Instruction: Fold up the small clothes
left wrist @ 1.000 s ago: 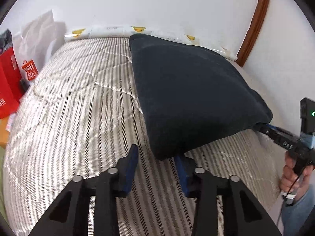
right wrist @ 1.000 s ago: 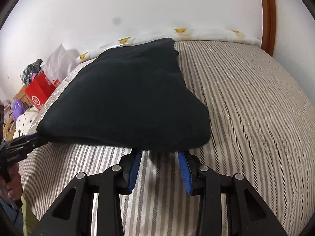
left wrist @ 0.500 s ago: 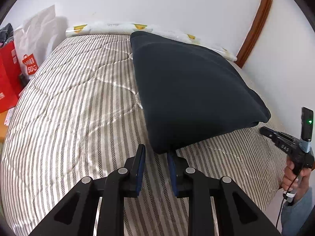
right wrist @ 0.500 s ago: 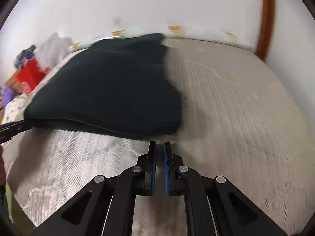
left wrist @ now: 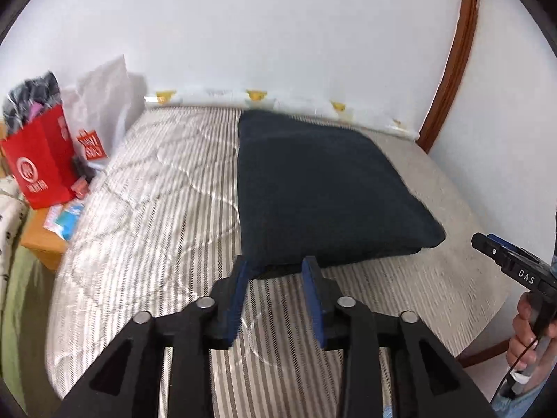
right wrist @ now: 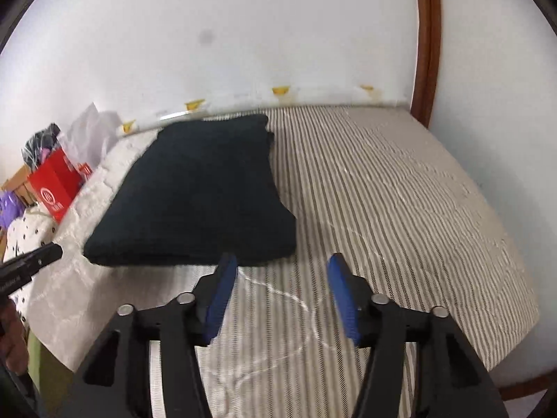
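A dark navy garment (left wrist: 323, 188) lies folded in a flat rectangle on the striped bed (left wrist: 156, 209). My left gripper (left wrist: 276, 267) hovers just short of the garment's near left corner. Its jaws are opening and the blue pads press on nothing. In the right wrist view the same garment (right wrist: 198, 191) lies ahead and to the left. My right gripper (right wrist: 282, 262) is opening wide over bare cover by the near right corner, with nothing between its fingers. Each gripper shows at the edge of the other's view: the right gripper (left wrist: 482, 242) in a hand (left wrist: 532, 327), and the left gripper (right wrist: 45, 254).
A red paper bag (left wrist: 41, 160) and a white bag (left wrist: 104, 104) stand on a low wooden table (left wrist: 38, 240) left of the bed. A white wall runs behind the bed and a brown door frame (left wrist: 452, 69) rises at the right. The bed's near edge (right wrist: 504, 358) curves below.
Both grippers have let go of the garment's near edge, risen and drawn back. The garment now lies flat. The right gripper was shut empty half a second ago and has since opened.
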The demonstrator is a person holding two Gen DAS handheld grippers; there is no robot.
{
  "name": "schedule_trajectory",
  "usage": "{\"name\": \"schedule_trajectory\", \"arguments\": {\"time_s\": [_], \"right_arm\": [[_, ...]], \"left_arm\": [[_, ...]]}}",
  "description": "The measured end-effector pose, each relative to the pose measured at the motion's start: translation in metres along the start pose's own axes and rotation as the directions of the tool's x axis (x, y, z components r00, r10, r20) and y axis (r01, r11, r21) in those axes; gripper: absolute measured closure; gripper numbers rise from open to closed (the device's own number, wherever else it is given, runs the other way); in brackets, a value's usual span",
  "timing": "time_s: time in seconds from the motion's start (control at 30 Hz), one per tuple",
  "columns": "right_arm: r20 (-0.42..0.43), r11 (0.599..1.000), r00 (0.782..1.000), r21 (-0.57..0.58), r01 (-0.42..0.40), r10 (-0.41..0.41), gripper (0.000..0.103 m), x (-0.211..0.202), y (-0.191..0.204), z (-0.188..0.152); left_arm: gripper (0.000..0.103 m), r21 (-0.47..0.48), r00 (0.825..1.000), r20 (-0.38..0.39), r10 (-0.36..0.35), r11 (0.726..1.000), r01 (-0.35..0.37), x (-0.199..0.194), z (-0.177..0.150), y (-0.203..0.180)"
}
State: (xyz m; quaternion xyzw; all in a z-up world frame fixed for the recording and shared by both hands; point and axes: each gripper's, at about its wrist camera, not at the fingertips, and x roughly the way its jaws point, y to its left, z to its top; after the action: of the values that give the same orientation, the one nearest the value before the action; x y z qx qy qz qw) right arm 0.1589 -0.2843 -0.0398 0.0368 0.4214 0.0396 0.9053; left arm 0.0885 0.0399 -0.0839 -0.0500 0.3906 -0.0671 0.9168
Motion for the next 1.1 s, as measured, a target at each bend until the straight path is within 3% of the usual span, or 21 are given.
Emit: {"name": "schedule_trajectory", "arguments": {"time_s": [0.07, 0.1, 0.13, 0.23, 0.3, 0.43, 0.73, 1.1], "right_arm": [[0.01, 1.0, 1.0, 0.006, -0.003, 0.003, 0.044, -0.015, 0.007, 0.003], [0.02, 1.0, 1.0, 0.003, 0.002, -0.002, 0.043, -0.025, 0.012, 0.003], [0.03, 1.0, 1.0, -0.004, 0.005, -0.005, 0.042, -0.034, 0.017, 0.003], [0.069, 1.0, 0.998, -0.023, -0.001, 0.002, 0.039, -0.059, 0.027, 0.003], [0.097, 1.0, 0.995, -0.01, 0.021, -0.02, 0.015, -0.077, 0.029, 0.001], [0.126, 0.999, 0.991, -0.019, 0.044, -0.042, 0.001, -0.103, 0.033, -0.003], [0.11, 0.996, 0.991, -0.009, 0.084, -0.082, 0.0, -0.126, 0.024, -0.007], [0.099, 0.995, 0.99, -0.017, 0.101, -0.099, 0.0, -0.134, 0.024, -0.007]], "left_arm": [[0.052, 0.008, 1.0, 0.022, 0.01, 1.0, -0.01, -0.015, 0.0, -0.008], [0.036, 0.011, 0.999, 0.04, 0.011, 1.0, -0.012, -0.025, 0.0, -0.012], [0.032, 0.014, 0.998, 0.058, 0.011, 1.0, -0.012, -0.033, -0.001, -0.016], [0.031, 0.021, 0.997, 0.075, 0.032, 0.999, -0.033, -0.055, -0.002, -0.026], [0.028, 0.015, 0.996, 0.077, 0.045, 0.999, -0.046, -0.067, -0.001, -0.031], [0.026, 0.039, 0.995, 0.061, 0.081, 0.996, -0.084, -0.086, 0.0, -0.045], [0.025, 0.052, 0.989, 0.099, 0.11, 0.992, -0.115, -0.104, -0.005, -0.066], [0.025, 0.02, 0.988, 0.106, 0.109, 0.994, -0.111, -0.108, -0.008, -0.06]]}}
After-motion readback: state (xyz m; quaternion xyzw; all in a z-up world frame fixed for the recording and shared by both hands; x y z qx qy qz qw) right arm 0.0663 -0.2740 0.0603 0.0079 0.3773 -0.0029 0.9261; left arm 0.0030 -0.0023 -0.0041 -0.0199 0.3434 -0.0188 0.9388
